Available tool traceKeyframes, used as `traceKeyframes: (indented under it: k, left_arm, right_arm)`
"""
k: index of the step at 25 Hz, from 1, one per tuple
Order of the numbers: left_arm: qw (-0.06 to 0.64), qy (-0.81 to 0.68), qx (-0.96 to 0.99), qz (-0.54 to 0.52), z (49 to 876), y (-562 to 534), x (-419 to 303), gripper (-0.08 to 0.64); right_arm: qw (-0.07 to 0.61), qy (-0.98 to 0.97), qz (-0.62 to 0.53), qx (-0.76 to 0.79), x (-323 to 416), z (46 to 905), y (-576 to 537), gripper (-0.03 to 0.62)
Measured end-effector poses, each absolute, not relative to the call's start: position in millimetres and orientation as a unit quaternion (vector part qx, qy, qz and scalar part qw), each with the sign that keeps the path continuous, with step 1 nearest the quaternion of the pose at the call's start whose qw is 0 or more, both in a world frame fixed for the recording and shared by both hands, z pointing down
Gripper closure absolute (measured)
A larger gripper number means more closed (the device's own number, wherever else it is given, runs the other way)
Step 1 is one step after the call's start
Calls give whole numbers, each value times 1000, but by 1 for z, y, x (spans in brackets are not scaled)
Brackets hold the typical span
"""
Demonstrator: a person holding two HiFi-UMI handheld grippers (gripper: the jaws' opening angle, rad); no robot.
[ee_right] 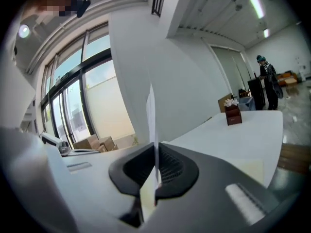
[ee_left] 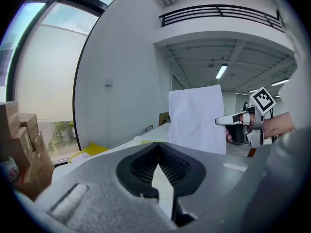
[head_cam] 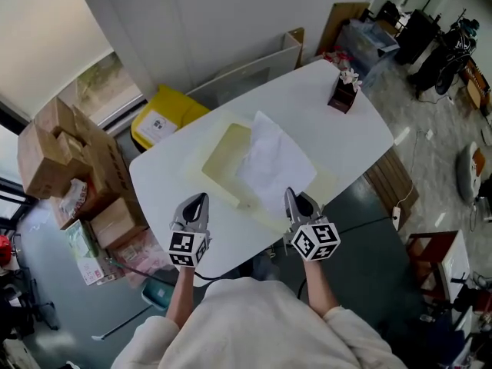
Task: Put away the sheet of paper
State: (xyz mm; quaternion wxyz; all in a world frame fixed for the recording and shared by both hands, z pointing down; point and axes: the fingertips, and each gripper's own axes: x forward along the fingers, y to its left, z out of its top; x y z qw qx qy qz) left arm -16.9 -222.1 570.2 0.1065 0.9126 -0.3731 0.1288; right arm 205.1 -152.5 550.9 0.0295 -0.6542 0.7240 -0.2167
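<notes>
- Cardboard boxes (head_cam: 58, 156) are stacked on the floor to the left of the white table (head_cam: 307, 106). A yellow bin (head_cam: 165, 118) stands just beyond the table's far left edge.
- Left gripper (head_cam: 195, 204): positioned over the near edge of the table, beside the near left corner of the pale yellow tray (head_cam: 219, 156). In the left gripper view its jaws are together at the tips (ee_left: 158, 147), and nothing is between them.
- The pale yellow tray lies flat at the middle of the table.
- Sheet of paper (head_cam: 273, 160): raised off the table above the right part of the tray. The left gripper view shows it standing roughly upright (ee_left: 197, 118).
- Right gripper (head_cam: 292, 198): clamped on the near edge of the sheet of paper. The right gripper view shows the sheet edge-on (ee_right: 151, 115), rising from between the closed jaws (ee_right: 156, 152).
- A small brown holder (head_cam: 344, 92) with white contents stands near the far right end of the table, well apart from the tray.
</notes>
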Motion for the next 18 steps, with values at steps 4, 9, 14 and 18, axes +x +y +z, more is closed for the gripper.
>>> traceKeyframes:
  k: [4,9,14,18]
  left_arm:
    - [112,-369,914,125,574,-223,-23,558]
    - [116,-370,913,124,575,-224,-28,558]
    - [116,-370,913,127,577,-224,-29,558]
    - [117,-370,912,130,578,-224,-27,558]
  right_arm:
    - [92,703,-282,-647,207,563,-151,591]
    - [175,668,-380,-615,211,590,-150,591]
    - [218,624,-457,-595,223,631,-140,591]
    - [227,595,-499,-588,233,663,-131,591]
